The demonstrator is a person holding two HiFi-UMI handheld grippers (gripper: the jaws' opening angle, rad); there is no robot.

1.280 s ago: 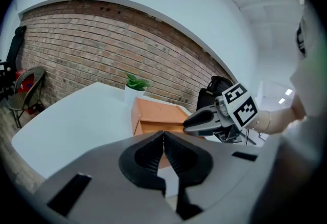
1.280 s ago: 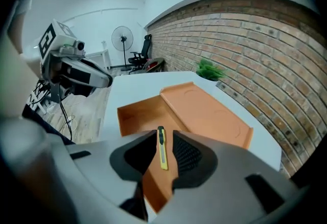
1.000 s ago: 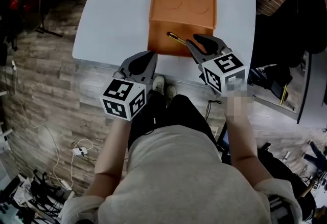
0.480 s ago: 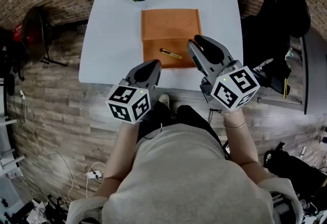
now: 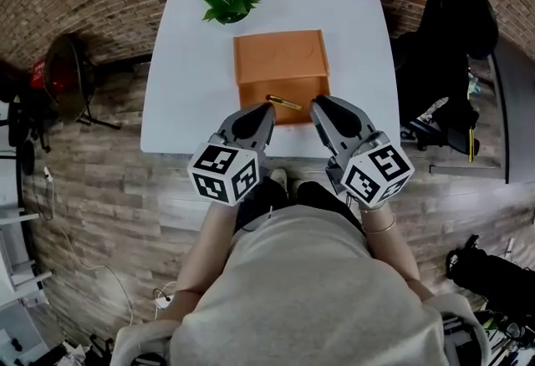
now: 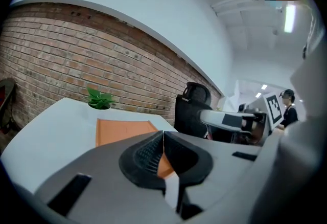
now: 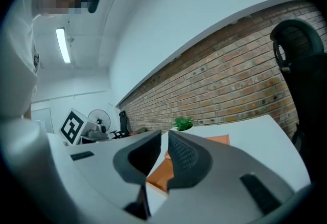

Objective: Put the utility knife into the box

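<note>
Over table point(image 5: 180, 72) front edge: left gripper point(image 5: 266, 110) fingers closed; right gripper point(image 5: 320, 104) fingers closing, nothing between.

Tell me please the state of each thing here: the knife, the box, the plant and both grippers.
Knife: lying at the box's near part, not held.
Box: standing on the table; open or closed, cannot tell.
Plant: upright.
Left gripper: shut, empty.
Right gripper: closing, nothing between the jaws.
</note>
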